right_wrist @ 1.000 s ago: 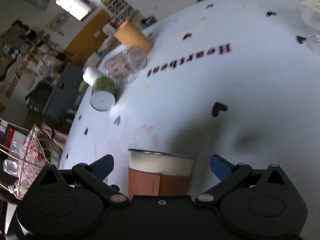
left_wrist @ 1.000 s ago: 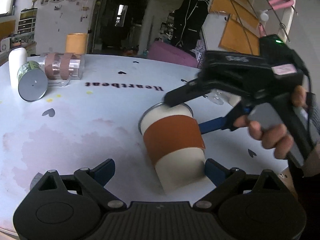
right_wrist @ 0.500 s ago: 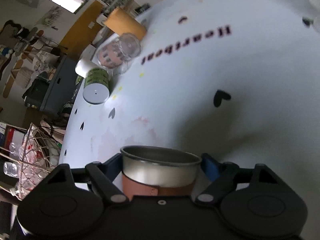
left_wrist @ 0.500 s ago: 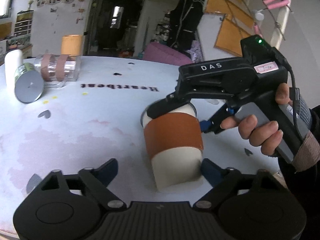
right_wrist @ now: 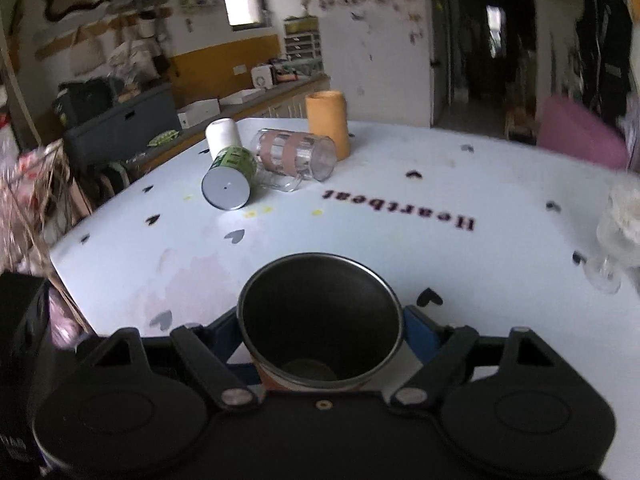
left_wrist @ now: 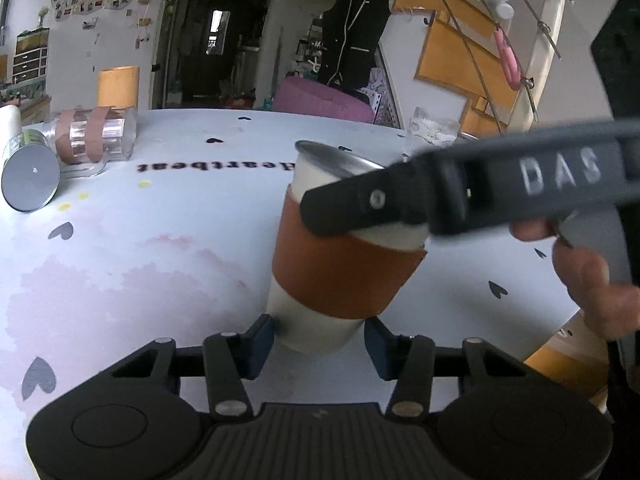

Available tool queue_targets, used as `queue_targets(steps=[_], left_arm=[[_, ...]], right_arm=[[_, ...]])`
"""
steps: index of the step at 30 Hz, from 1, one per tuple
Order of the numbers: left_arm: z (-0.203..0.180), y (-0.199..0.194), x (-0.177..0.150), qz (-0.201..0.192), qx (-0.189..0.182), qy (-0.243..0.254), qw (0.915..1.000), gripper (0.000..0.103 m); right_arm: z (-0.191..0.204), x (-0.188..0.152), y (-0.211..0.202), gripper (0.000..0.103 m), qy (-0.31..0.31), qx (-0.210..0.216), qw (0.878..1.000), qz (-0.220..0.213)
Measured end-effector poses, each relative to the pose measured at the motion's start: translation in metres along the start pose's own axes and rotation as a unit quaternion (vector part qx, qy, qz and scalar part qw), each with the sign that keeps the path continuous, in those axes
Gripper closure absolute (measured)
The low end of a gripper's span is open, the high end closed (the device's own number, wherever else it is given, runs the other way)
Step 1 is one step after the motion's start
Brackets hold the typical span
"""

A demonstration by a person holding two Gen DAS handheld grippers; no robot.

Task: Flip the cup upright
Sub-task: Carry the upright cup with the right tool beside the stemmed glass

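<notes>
Two grippers work on one cup (left_wrist: 344,264), which stands on the table (left_wrist: 160,264) almost upright, mouth up, leaning a little to the left in the left wrist view. To finish well, I judge the cup should be eased the last few degrees until its base sits flat, with the lower end kept from sliding, and only then let go, slowly, so the tall shape does not tip back.

Going left to right: the left gripper (left_wrist: 318,342) sits low at the cup's base, its jaws partly apart. The left pad (left_wrist: 260,338) looks to touch the base, while the right pad (left_wrist: 378,342) stands just clear, so it brackets the cup rather than clamps it.

The right gripper (right_wrist: 320,334) has its jaws closed in on the cup's upper wall, just under the metal rim (right_wrist: 320,258), one blue pad on each side. It carries the cup's lean.
</notes>
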State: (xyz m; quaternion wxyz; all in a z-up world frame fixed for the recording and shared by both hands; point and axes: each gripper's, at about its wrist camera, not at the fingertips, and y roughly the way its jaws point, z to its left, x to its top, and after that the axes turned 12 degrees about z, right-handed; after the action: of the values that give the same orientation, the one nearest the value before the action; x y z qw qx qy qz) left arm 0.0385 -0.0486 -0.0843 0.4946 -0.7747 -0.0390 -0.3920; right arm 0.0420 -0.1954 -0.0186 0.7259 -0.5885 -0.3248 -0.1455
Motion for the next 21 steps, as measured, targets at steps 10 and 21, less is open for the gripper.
queue_targets(steps=[10, 21], left_arm=[[0.005, 0.014, 0.001, -0.007, 0.004, -0.013, 0.9999, 0.052], [0.008, 0.007, 0.000, -0.024, 0.033, -0.018, 0.9990, 0.052]], right_arm=[[0.012, -0.009, 0.010, 0.027, -0.029, -0.006, 1.000, -0.005], [-0.072, 0.030, 0.037, 0.027, 0.051, -0.124, 0.989, -0.056]])
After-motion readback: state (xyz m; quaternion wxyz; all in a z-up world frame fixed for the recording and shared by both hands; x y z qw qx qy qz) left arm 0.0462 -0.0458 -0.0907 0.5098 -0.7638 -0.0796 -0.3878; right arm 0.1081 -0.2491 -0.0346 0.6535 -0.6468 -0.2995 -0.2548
